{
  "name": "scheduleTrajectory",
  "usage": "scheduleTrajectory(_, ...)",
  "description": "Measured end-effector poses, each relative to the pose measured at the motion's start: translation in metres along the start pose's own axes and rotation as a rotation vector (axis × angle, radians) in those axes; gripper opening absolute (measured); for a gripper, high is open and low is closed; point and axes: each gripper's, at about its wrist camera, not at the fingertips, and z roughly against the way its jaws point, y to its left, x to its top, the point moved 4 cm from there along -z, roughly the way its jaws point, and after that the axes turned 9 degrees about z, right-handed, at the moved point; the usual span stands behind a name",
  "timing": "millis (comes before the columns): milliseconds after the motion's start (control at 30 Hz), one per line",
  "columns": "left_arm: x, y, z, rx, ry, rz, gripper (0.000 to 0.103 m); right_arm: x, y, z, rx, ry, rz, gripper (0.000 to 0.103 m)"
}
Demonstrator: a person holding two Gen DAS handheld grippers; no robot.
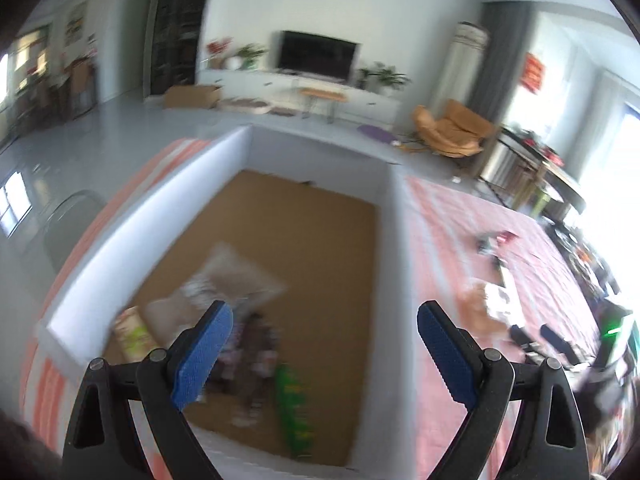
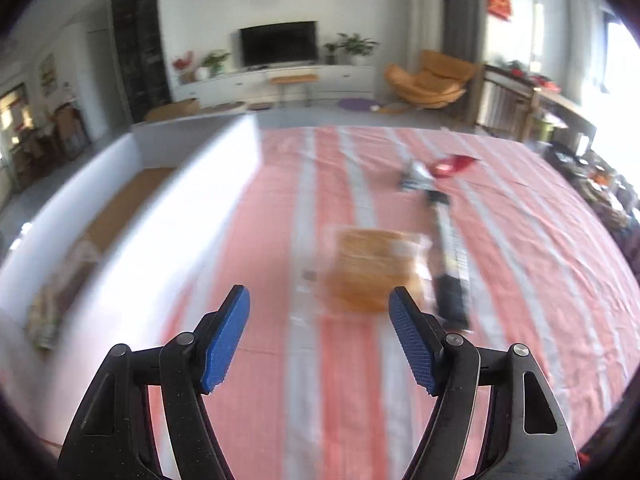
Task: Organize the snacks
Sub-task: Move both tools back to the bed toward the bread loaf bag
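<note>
The left hand-held gripper (image 1: 324, 354) is hanging apart over the box (image 1: 140, 216), while the right hand-held gripper (image 2: 320, 336), also apart, is facing the bread pack (image 2: 372, 272), which I think needs grasping next.

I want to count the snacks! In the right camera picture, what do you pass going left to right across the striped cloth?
White box → orange snack in clear wrap → long dark packet.

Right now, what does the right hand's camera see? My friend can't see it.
The open right gripper, holding nothing, points at a clear bag of orange snacks on a pink striped tablecloth. A white box stands to the left; more packets lie farther back.
</note>
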Motion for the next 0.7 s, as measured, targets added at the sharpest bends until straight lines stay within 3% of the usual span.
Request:
scheduleTrajectory(167, -0.036, -0.098, -0.013, -0.166, 0.088, -0.145, 0.099, -0.055, -0.090, -0.025, -0.213, 0.079, -0.111, 0.075)
scheduleTrajectory(300, -0.082, -0.162, -0.053, -0.222, 0.213, -0.234, 0.099, -0.071, -0.135, -0.027, -0.200, 0.098, -0.329, 0.075)
scheduleTrajectory(400, -0.110, -0.192, -0.087, -0.194, 0.270, -0.282, 0.099, -0.082, -0.142, -0.026, -0.189, 0.140, -0.374, 0.075)
scheduleTrajectory(500, -0.127, -0.202, -0.114, -0.118, 0.245, -0.335, 0.099, -0.085, -0.145, -0.030, -0.190, 0.148, -0.381, 0.075)
scheduleTrajectory(600, -0.137, -0.188, -0.134, -0.059, 0.245, -0.344, 0.099, -0.089, -0.148, -0.032, -0.189, 0.151, -0.387, 0.075)
scheduleTrajectory(700, -0.141, -0.178, -0.148, -0.044, 0.258, -0.322, 0.099, -0.089, -0.148, -0.031, -0.194, 0.153, -0.384, 0.075)
